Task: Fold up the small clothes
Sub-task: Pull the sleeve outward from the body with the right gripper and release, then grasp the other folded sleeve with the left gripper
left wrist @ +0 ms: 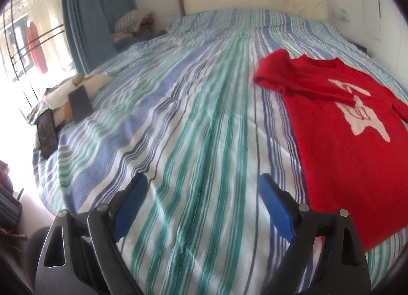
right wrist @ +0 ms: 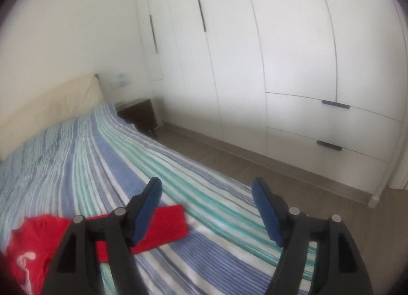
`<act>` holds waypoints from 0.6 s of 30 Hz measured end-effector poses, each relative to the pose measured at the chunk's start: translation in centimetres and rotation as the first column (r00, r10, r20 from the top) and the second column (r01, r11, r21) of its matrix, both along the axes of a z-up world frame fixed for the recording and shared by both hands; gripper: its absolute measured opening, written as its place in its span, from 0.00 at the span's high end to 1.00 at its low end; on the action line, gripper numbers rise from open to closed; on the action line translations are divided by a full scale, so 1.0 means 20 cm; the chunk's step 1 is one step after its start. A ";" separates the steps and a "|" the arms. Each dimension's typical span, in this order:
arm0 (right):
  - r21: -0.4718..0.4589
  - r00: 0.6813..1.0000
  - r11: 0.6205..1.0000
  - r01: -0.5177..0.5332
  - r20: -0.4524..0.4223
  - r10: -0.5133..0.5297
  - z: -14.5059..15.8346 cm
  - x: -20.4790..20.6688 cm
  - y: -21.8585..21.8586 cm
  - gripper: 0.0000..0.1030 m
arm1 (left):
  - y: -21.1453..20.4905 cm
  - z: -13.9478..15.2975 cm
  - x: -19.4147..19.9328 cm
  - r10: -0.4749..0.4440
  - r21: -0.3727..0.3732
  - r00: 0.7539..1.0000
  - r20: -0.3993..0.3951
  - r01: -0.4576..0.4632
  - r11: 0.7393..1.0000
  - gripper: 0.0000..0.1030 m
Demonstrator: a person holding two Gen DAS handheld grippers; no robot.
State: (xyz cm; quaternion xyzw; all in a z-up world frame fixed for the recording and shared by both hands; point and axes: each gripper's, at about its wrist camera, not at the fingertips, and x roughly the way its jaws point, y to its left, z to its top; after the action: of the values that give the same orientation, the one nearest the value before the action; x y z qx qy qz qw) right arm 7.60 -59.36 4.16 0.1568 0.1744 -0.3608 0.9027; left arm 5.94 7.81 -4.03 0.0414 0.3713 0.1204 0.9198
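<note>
Two wrist views over a bed

The striped bedspread (left wrist: 193, 121) is seen towards the headboard (left wrist: 255, 1); the right view is turned towards wardrobes (right wrist: 255, 52); bedspread and headboard are shared.

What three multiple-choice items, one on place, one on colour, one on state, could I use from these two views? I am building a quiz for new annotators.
1. Where does the red knitted sweater with a white figure lie?
A. on the striped bedspread
B. on the wooden floor
C. over the cream headboard

2. What colour are the pads of both tools?
A. yellow
B. blue
C. white

3. How is the right tool?
A. shut on a sleeve
B. shut on nothing
C. open, holding nothing

Answers:
1 A: the sweater is spread flat on the blue, green and white striped bedspread.
2 B: blue pads show on the left tool and on the right tool alike.
3 C: its pads stand apart with only bedding between them; the red sleeve lies below on the bed.
</note>
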 end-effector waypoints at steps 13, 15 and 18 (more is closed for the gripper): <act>-0.066 0.905 0.903 -0.424 -0.056 0.421 -0.22 0.03 0.61 0.19 | -0.34 0.54 0.50 -0.380 -0.091 0.921 0.091 0.388 0.917 0.05; -0.055 0.902 0.901 -0.430 -0.065 0.427 -0.24 0.02 0.62 0.19 | -0.51 0.44 0.63 -0.452 -0.022 0.892 0.026 0.453 0.891 0.06; 0.007 0.900 0.901 -0.433 -0.061 0.433 -0.27 0.01 0.58 0.19 | -0.75 0.24 0.77 -0.550 0.028 0.832 -0.068 0.553 0.833 0.08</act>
State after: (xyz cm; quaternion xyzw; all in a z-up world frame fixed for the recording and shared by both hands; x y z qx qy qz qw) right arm 7.73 -47.86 -1.20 0.1002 0.2311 -0.1566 0.9550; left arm 21.30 -7.25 0.80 0.1714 0.3670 -0.1423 0.9031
